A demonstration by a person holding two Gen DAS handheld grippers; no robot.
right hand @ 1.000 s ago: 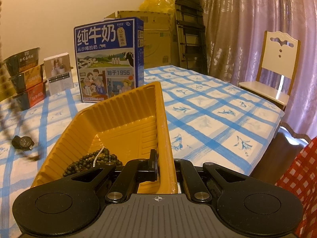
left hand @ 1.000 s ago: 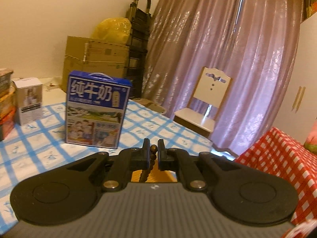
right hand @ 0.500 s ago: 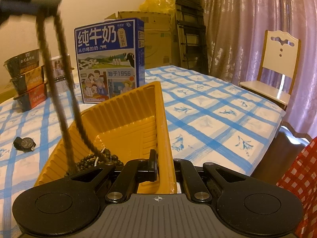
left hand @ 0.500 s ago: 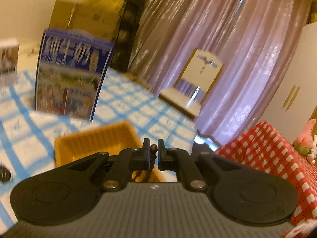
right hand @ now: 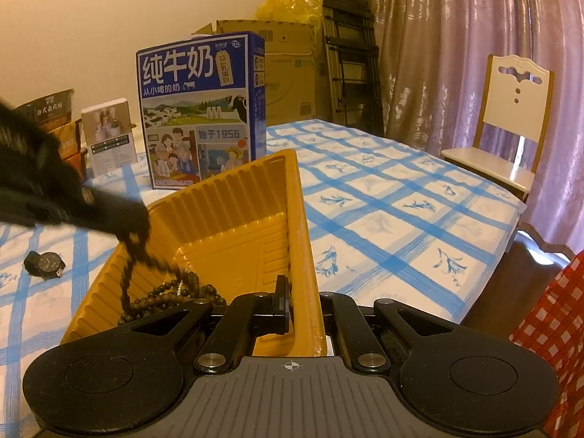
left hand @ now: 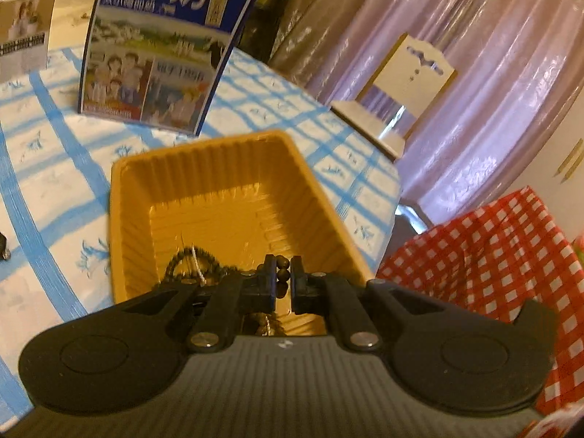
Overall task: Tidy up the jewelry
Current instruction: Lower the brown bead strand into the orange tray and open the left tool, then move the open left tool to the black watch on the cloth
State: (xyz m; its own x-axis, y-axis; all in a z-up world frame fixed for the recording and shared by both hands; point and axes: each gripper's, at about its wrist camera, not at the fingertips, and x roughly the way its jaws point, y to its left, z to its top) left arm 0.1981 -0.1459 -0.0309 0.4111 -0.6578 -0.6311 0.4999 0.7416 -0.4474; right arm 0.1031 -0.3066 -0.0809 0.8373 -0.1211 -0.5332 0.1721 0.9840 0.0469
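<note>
Left gripper fingers pinching bead strand, hanging straight down into yellow tray; right gripper fingers clamped on tray rim.

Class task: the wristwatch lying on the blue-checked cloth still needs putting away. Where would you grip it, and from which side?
Grip the wristwatch across its strap beside the round face, coming from above. It appears to lie flat on the tablecloth with bare cloth around it, clear of the yellow tray, so probably only a downward approach gets fingers on both strap edges.
</note>
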